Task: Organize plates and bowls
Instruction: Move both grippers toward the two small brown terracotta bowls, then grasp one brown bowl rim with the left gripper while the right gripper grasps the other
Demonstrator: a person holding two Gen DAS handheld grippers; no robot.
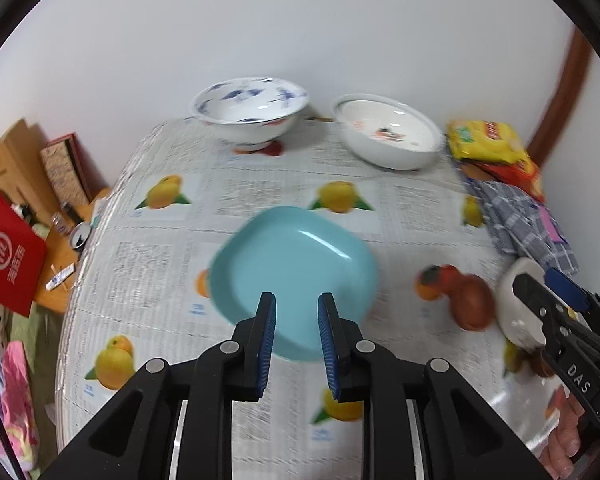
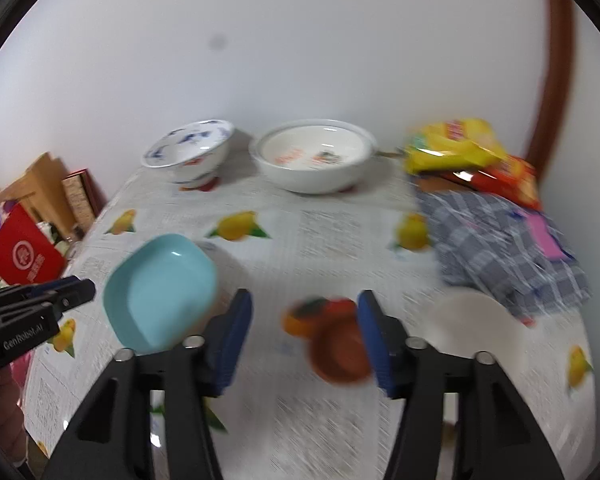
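Observation:
A teal square plate (image 1: 296, 268) lies on the table in front of my left gripper (image 1: 297, 304), which is open and empty just above its near edge. The plate also shows in the right wrist view (image 2: 162, 284). A blue-patterned white bowl (image 1: 250, 110) and a plain white bowl (image 1: 390, 130) stand at the back. A small brown bowl (image 2: 340, 350) and a small white bowl (image 2: 478, 322) sit near my right gripper (image 2: 304, 312), which is open and empty above the brown bowl.
Yellow and red snack packets (image 1: 488, 140) and a checked cloth (image 1: 520, 220) lie at the table's right side. A red box (image 1: 8, 252) and cardboard clutter stand left of the table. A white wall rises behind.

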